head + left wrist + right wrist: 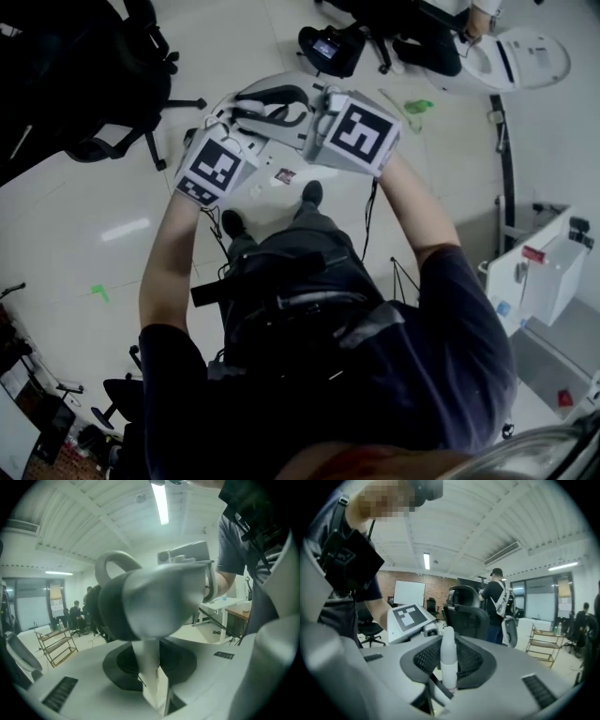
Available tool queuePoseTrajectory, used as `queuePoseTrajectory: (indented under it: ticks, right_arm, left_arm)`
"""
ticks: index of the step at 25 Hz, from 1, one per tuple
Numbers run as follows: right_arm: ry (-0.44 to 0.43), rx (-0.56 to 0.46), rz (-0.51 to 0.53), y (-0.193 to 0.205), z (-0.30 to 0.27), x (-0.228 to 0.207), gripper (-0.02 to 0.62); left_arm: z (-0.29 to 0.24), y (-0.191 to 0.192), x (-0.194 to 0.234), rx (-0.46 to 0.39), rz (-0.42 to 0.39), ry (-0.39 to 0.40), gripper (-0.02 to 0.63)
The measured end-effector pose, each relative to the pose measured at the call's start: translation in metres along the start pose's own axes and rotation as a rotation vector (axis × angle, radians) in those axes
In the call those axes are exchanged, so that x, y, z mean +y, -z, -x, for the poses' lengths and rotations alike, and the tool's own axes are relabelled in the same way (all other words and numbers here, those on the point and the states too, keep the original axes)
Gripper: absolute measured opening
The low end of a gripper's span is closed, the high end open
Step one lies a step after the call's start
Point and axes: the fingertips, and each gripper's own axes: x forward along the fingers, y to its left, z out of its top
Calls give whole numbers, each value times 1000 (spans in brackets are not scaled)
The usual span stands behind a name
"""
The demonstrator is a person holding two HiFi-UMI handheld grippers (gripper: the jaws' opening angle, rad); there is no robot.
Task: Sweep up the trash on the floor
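Note:
In the left gripper view my left gripper (154,688) is shut on a white handle (149,660) that rises from between its jaws. A thick grey and black part (150,604) on that handle fills the view just above, blurred. My right gripper (447,688) is shut on a slim white handle (449,660) with a rounded tip, standing upright. In the head view both marker cubes, left (214,167) and right (361,136), are held up side by side before the person's chest. On the floor lie a green scrap (418,106) and a small printed scrap (284,175) near the shoes.
Black office chairs (112,84) stand at the left. A seated person (412,37) and a white round unit (525,61) are at the far right. A white cabinet (548,277) stands at the right, and a dark strip (506,159) runs along the floor. A standing person (494,597) shows in the right gripper view.

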Motion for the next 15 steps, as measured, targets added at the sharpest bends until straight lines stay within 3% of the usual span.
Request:
queuePoseTrajectory:
  ticks: [6,11,13,15]
  right_arm:
    - [-227,20,-20,-41,-37,25,101]
    - [-402,26,-62,-64,-101,57,101]
    - [-428,39,-57,-65,-124,68,103]
    - [-391,43,-62,-64,-152,77,103]
  left_arm:
    - [68,-13,14,-149,132,-33,61]
    - [136,20,26,-154,177,-62,71]
    - [160,35,31,-142,196,-122,40]
    - [185,54,40,-98,196,-221,42]
